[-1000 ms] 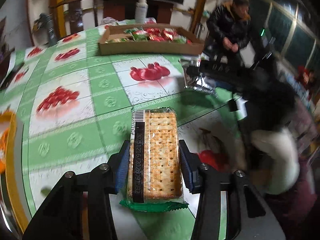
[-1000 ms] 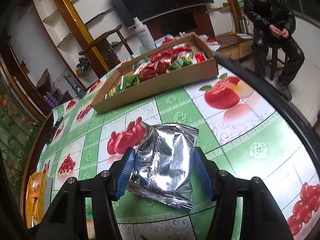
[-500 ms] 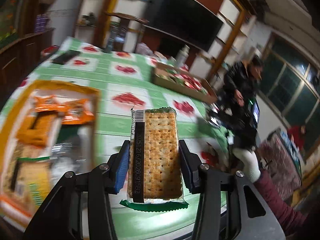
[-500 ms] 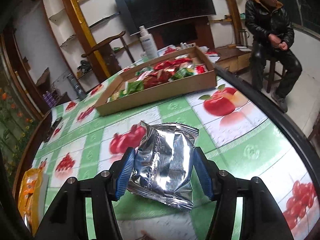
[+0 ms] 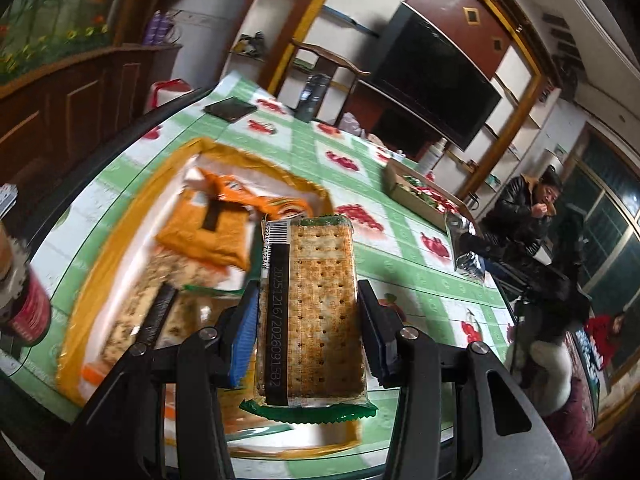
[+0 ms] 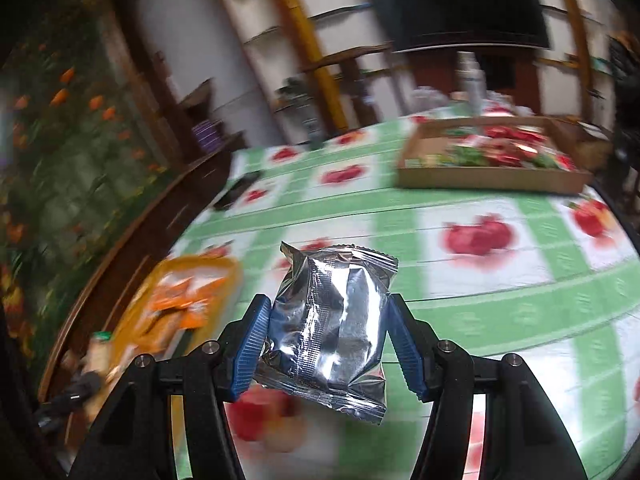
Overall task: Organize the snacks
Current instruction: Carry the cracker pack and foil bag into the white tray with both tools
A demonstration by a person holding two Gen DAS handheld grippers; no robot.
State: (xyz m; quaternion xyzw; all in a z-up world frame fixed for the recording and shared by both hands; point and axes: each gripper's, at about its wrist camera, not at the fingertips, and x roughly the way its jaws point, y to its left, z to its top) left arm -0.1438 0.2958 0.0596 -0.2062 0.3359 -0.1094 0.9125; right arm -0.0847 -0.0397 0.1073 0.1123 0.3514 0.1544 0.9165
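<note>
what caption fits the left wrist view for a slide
Left gripper holds a cracker pack above the yellow tray of orange snack packets.

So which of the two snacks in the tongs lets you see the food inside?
The cracker pack in the left tongs: its clear wrapper shows the crackers. The foil packet in the right tongs is opaque silver.

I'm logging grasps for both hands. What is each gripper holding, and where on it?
The left gripper pinches a cracker packet across its long side edges. The right gripper squeezes a silver foil bag by its two sides.
</note>
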